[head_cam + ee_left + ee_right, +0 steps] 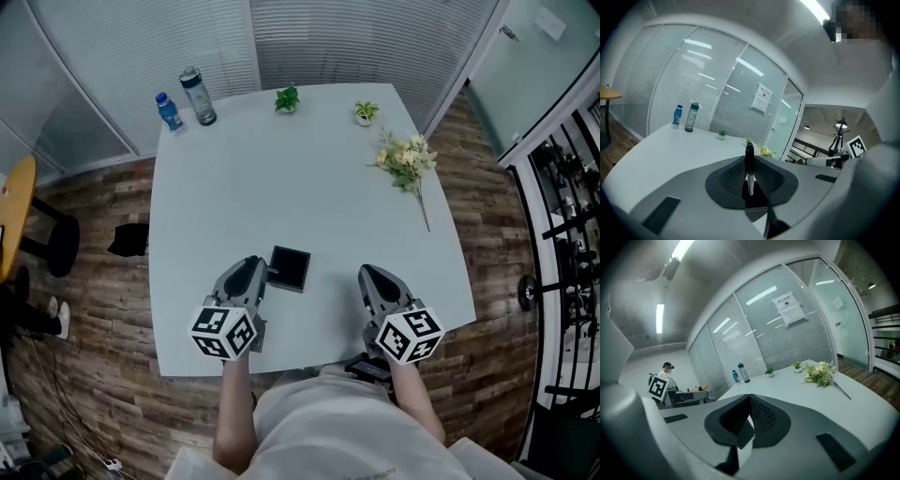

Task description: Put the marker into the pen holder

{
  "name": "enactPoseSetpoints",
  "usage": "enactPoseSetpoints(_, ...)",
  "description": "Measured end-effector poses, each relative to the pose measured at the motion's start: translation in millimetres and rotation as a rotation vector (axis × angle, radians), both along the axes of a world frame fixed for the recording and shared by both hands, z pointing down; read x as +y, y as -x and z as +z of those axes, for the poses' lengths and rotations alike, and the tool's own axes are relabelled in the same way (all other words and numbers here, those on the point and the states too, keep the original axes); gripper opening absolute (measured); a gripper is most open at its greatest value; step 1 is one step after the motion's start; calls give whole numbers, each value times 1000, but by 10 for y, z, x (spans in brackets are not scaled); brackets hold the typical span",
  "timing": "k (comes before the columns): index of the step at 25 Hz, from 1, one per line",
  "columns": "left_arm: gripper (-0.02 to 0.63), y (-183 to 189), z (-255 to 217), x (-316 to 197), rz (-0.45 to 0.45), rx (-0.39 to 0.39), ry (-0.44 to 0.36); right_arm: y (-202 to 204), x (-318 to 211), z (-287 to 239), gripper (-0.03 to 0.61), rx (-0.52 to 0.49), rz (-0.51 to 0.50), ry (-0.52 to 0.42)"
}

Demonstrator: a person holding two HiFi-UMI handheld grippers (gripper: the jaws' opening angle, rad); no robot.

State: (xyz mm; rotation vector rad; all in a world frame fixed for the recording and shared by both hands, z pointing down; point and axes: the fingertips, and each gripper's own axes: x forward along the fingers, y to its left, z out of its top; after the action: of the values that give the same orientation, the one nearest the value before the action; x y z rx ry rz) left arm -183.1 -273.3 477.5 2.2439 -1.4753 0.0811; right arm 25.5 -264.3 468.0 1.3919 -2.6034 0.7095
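A black marker with a white section (749, 169) stands upright between the jaws of my left gripper (749, 158), which is shut on it. In the head view the left gripper (253, 269) rests low over the white table (234, 197), its tips just left of the black square pen holder (289, 268). The marker's end (271, 272) pokes toward the holder's left edge. My right gripper (371, 275) hovers to the right of the holder, apart from it. Its jaws meet at the tips (749, 400) with nothing between them. Both gripper views miss the holder.
Two bottles (170, 112) (198, 96) stand at the table's far left corner. Two small potted plants (287, 97) (365, 112) sit along the far edge, and a flower bunch (405, 159) lies at the right. The table's front edge is right below the grippers.
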Motion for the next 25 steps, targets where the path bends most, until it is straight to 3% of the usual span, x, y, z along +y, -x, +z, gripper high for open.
enactPoseSetpoints(12,52,-24,444,-100,-5,-110,81,-107,-121,225,15,2,-13,53)
enactPoseSetpoints(25,54,-182,835,-90,69,-294,129,-188,-70,522,15,6,5,112)
